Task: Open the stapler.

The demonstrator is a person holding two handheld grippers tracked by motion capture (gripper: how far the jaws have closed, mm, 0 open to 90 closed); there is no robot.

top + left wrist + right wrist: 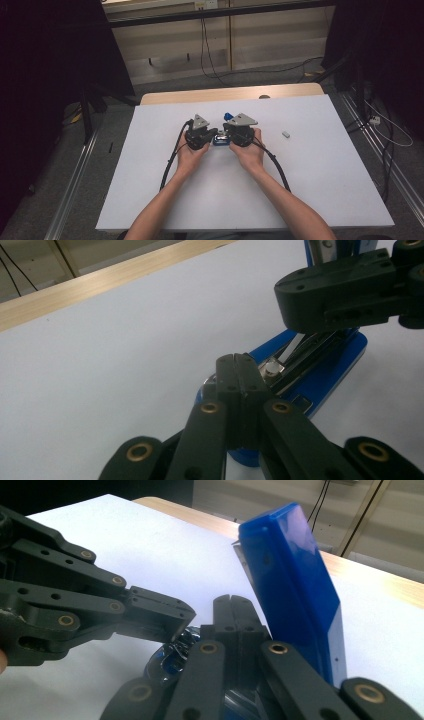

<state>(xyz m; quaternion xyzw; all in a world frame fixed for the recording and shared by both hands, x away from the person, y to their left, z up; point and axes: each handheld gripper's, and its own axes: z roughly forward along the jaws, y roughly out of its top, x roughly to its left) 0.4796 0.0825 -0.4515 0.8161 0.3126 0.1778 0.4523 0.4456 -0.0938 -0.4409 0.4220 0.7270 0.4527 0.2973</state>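
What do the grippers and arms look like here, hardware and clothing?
Both grippers, left and right, are matte black linkage builds with brass-coloured pivot bushings and flat black jaws. Each carries a grey three-cornered plate on top and trails a black cable toward the person. The forearms are bare, with no sleeves or gloves in view.

You have a stapler (pixel 292 590) with a glossy, smooth blue plastic lid and base, and bright bare metal in its open channel (pixel 295 352). Your two grippers (pixel 239 372) (pixel 232 612) look like matt black plastic with brass-coloured pivot pins. The table (pixel 320 170) wears a smooth, matt white sheet; its far edge (pixel 200 95) shows pale wood.
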